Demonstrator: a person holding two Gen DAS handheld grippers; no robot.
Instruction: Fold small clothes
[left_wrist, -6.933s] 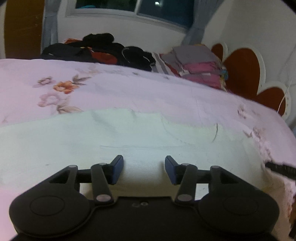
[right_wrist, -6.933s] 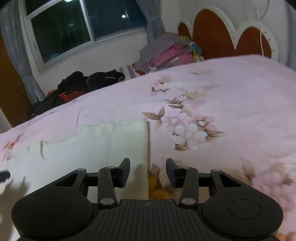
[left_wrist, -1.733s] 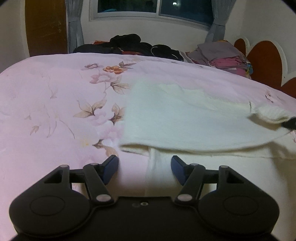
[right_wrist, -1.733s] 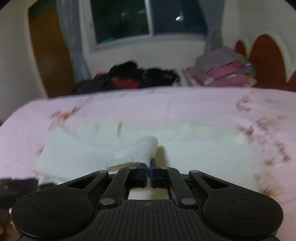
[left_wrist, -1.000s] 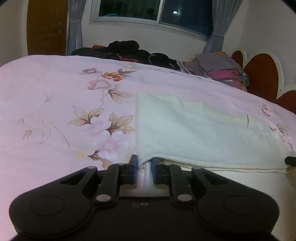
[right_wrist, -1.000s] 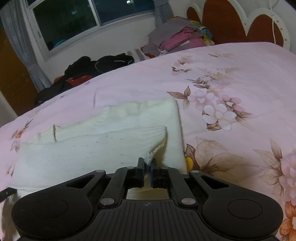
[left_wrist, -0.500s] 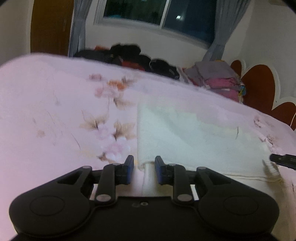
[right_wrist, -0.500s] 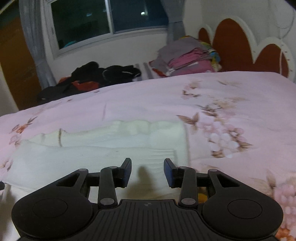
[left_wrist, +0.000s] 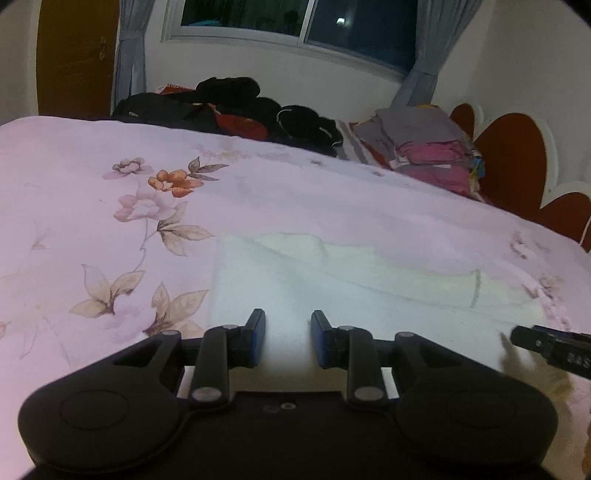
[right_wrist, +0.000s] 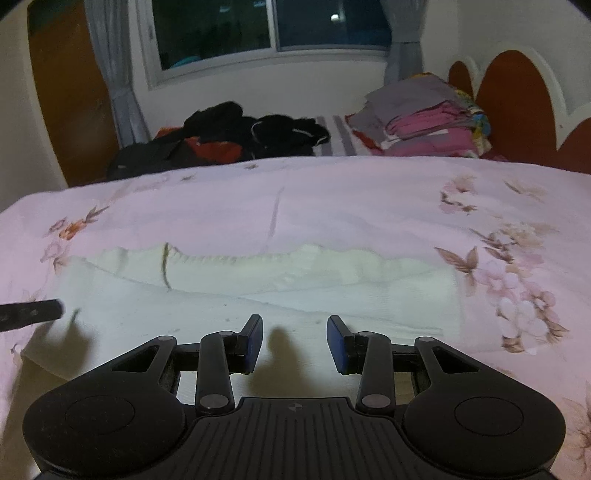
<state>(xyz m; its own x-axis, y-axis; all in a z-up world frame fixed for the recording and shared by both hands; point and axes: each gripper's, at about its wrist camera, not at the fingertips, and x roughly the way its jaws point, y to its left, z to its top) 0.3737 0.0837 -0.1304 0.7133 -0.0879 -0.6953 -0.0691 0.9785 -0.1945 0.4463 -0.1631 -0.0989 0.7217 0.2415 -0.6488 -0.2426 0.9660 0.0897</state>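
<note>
Pink floral bed (left_wrist: 92, 221) carried a cream folded garment (right_wrist: 258, 295) lying flat near both tongs, left (left_wrist: 288, 338) and right (right_wrist: 294, 341), each open and empty; it looked soft and limp, best pinched at corners.

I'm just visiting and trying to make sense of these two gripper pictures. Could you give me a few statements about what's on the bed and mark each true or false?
1. The cream knitted garment lies folded on the pink floral bedsheet. True.
2. The right gripper is clamped on the garment. False: its jaws stand open, holding nothing.
3. The left gripper is open. True.
4. The stack of folded pink and grey clothes sits on the garment. False: it lies far back, near the headboard.
</note>
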